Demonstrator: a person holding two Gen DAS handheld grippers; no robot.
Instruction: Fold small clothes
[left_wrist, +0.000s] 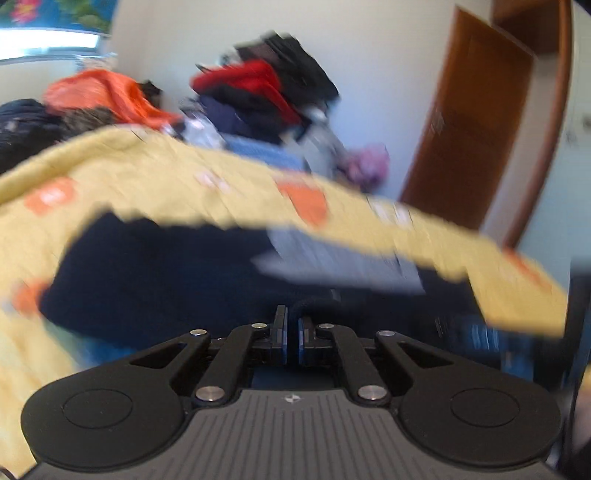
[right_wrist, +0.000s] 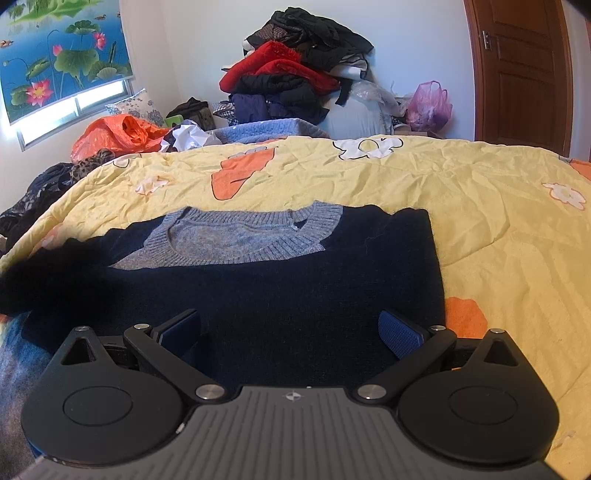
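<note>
Right wrist view looks along the right gripper (right_wrist: 291, 334), whose fingers (right_wrist: 400, 334) stand spread wide with nothing between them, poised just over the lower part of a navy sweater (right_wrist: 280, 291). The sweater lies flat on a yellow bedspread (right_wrist: 480, 221) printed with orange shapes and white flowers; its grey ribbed collar (right_wrist: 255, 236) faces the far side of the bed, and its left part blurs into a dark fuzzy mass, perhaps a lifted sleeve, though I cannot tell. Beyond the bed, an orange plastic bag (right_wrist: 110, 133) gapes open with crumpled folds inside, its contents not readable. A pink plastic bag (right_wrist: 430, 103), knotted at its handles, holds something dark and purplish. Between them rises a heap of clothes (right_wrist: 295, 66), red and black garments piled over dark blue ones, above a pale blue knit (right_wrist: 255, 131). A lotus print (right_wrist: 62, 55) hangs over the window, and a brown door (right_wrist: 524, 70) stands at the right. Left wrist view is streaked with motion blur: the left gripper (left_wrist: 291, 332) has its fingers (left_wrist: 279, 334) drawn nearly together, and dark navy cloth bunches at their tips, apparently pinched, with the sweater's grey part and the bedspread smeared beyond.
</note>
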